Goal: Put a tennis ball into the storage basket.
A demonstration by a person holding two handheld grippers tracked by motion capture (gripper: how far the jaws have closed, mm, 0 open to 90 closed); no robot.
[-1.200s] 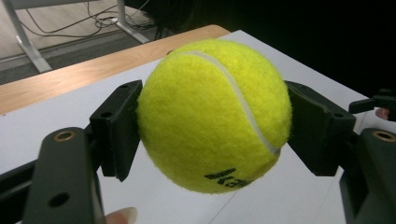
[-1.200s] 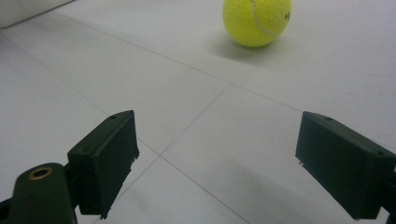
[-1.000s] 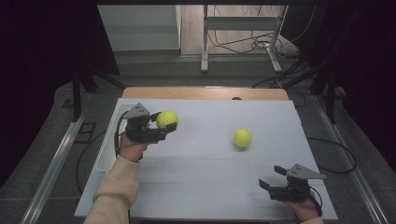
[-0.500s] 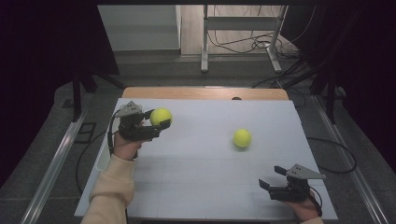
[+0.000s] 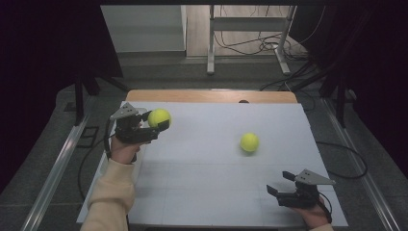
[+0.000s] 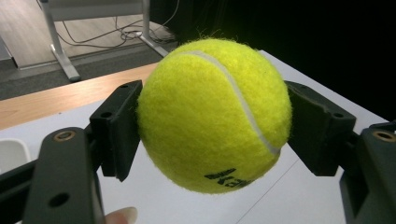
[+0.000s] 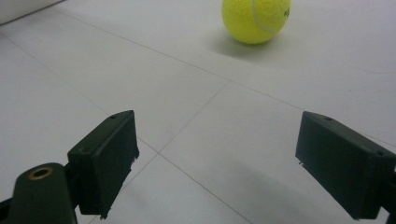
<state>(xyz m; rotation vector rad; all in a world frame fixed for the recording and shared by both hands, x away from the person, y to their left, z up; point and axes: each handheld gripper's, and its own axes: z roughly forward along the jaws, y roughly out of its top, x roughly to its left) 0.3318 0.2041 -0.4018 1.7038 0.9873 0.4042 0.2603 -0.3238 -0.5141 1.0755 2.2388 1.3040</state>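
Near edge of the white surface [image 5: 202, 192], at its right corner: the right tool [image 5: 281, 185] sits low over the sheet w/ jaws spread wide, nothing between them; in the right gripper view the same tool [image 7: 215, 154] looks along the sheet toward a loose tennis ball [image 7: 256, 18], well apart from it; this loose ball [image 5: 249, 142] lies on the surface, right of centre. Farther, at the left edge: the left tool [image 5: 156, 122] is lifted above the surface and pinches a held tennis ball [image 5: 159, 117]; in the left gripper view both pads [image 6: 119, 126] press the held ball [image 6: 215, 114] on its two sides; ball clear of the sheet. Beyond the surface: a wooden strip [image 5: 211, 96], then floor w/ cables [image 5: 250, 45].
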